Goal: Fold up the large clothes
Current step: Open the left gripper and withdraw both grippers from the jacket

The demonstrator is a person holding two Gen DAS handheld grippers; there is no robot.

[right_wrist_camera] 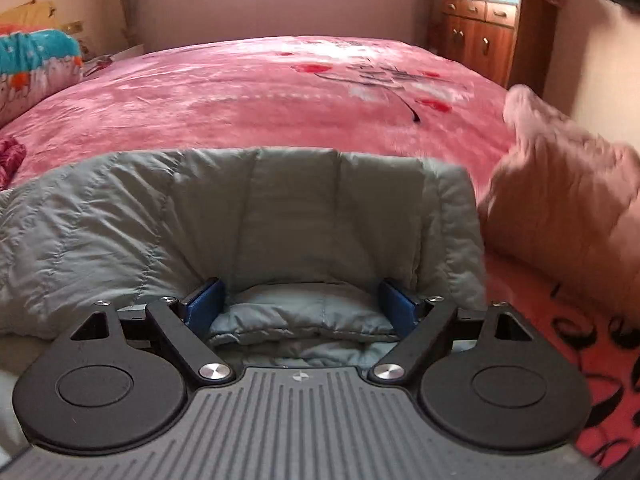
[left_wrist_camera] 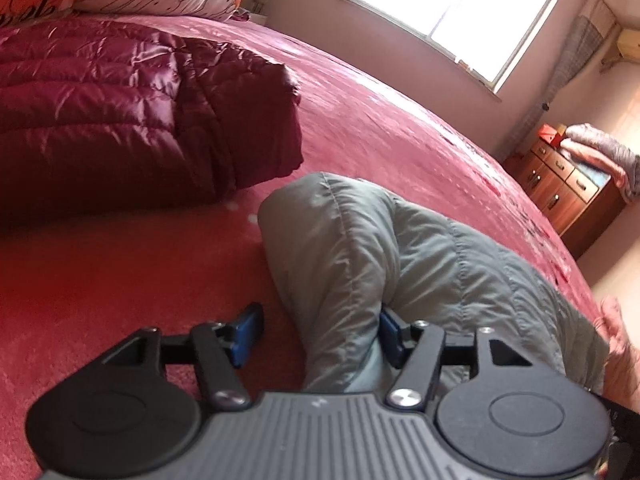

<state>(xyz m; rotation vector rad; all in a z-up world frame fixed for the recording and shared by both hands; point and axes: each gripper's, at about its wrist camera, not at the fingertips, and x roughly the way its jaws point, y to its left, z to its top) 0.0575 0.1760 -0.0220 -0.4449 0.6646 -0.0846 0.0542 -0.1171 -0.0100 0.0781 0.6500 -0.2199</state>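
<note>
**Grey jacket half folded on the pink bed**

A pink bedspread [right_wrist_camera: 248, 92] covers the bed below a bright window [left_wrist_camera: 452, 16]. The grey padded jacket [right_wrist_camera: 256, 216] lies along the near edge, bunched, so both hands can work it. The left gripper [left_wrist_camera: 316, 332] stands open; the cloth touches one pad only, probably a let-go. The right gripper [right_wrist_camera: 300, 308] is spread wide around a thick fold; whether it pinches, I cannot tell. A folded maroon jacket [left_wrist_camera: 132, 116] sits aside, apparently finished.
</note>
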